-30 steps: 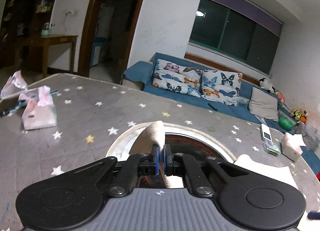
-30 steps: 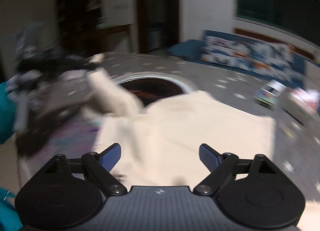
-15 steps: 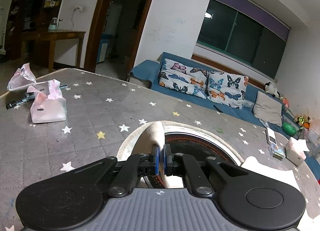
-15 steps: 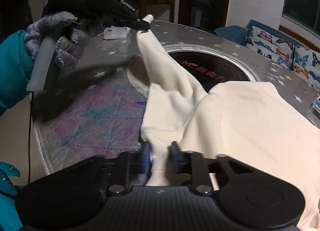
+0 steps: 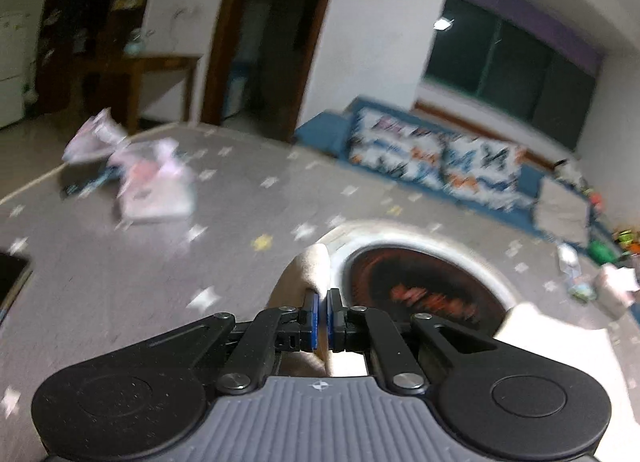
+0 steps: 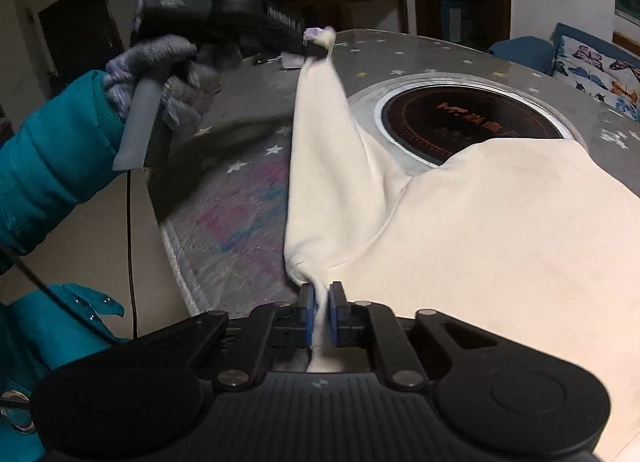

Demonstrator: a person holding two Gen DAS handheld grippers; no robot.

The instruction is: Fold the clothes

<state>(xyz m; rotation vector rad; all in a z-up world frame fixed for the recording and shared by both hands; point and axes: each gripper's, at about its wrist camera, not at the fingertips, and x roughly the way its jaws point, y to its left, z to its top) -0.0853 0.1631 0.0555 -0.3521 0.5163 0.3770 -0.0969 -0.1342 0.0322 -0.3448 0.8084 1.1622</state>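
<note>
A cream garment (image 6: 500, 222) lies on the grey star-patterned table cover (image 6: 240, 198). My right gripper (image 6: 321, 302) is shut on a bunched corner of it at the near table edge. My left gripper (image 6: 320, 44), held in a gloved hand, is shut on the other end of the same edge and holds it raised, so a strip of cream fabric (image 6: 320, 142) hangs stretched between the two. In the left wrist view the left gripper (image 5: 321, 312) pinches a cream fold (image 5: 308, 274); more of the garment (image 5: 560, 342) lies to the right.
A round induction hob (image 6: 468, 122) is set in the table's middle, also in the left wrist view (image 5: 420, 286). Pink tissue packs (image 5: 156, 186) and a dark device (image 5: 10, 274) lie at the left. A blue sofa with butterfly cushions (image 5: 436, 162) stands beyond the table.
The right gripper closed on the garment's near corner. The left gripper lifted its end higher and swung, stretching the fabric taut; the left view is now motion-blurred.
</note>
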